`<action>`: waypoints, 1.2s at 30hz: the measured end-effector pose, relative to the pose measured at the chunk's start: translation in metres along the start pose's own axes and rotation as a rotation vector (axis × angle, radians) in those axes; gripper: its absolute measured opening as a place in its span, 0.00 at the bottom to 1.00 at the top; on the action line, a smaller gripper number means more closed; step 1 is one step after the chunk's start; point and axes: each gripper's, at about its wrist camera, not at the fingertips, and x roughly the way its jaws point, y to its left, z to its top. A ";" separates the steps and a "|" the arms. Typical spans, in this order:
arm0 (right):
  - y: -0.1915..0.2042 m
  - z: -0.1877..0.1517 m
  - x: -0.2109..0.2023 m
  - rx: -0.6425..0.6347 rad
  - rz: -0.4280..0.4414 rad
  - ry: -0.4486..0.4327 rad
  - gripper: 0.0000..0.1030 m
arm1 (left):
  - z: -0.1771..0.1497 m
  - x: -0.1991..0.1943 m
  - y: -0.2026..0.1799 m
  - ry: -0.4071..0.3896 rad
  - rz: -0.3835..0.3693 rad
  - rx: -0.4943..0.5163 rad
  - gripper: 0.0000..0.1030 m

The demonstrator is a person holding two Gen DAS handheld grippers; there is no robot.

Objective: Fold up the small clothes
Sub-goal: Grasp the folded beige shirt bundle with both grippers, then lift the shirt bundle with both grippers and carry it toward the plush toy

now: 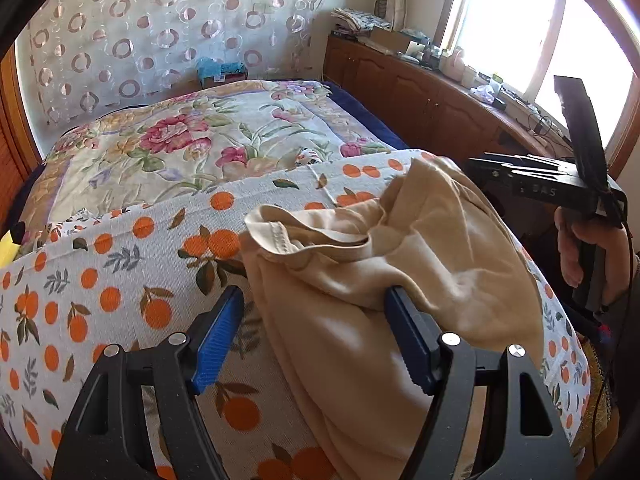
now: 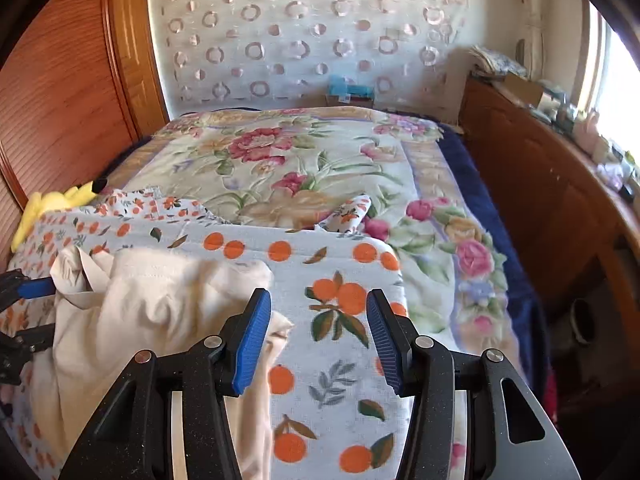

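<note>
A crumpled beige garment (image 1: 384, 280) lies on the orange-print cloth (image 1: 120, 280) spread over the near end of the bed (image 1: 200, 140). The left hand-held gripper (image 1: 314, 312) has its blue fingers spread, with an edge of the garment between them but not pinched. The right hand-held gripper (image 2: 318, 316) is also spread, over bare orange-print cloth, its left finger (image 2: 252, 340) just beside the garment's edge.

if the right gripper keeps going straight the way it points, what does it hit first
Probably the orange-print cloth on the bed: bare cloth fills the gap of the open right gripper. The beige garment lies just left of that line, though depth is unclear.
</note>
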 end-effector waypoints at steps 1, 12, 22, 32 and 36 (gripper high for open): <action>0.001 -0.001 -0.001 0.010 0.032 -0.006 0.50 | 0.000 0.002 0.002 0.007 -0.006 -0.002 0.72; 0.013 -0.033 0.029 -0.036 0.186 0.097 0.64 | 0.010 0.025 0.025 0.024 -0.019 -0.110 0.71; 0.008 -0.013 0.045 -0.053 0.250 0.107 0.65 | 0.010 0.032 0.022 0.052 -0.090 -0.112 0.43; 0.011 -0.017 0.034 -0.144 0.323 0.099 0.14 | 0.011 0.011 0.014 0.040 -0.182 -0.079 0.10; 0.024 -0.004 0.007 -0.176 0.325 0.022 0.13 | 0.010 -0.031 0.009 -0.040 -0.184 -0.050 0.10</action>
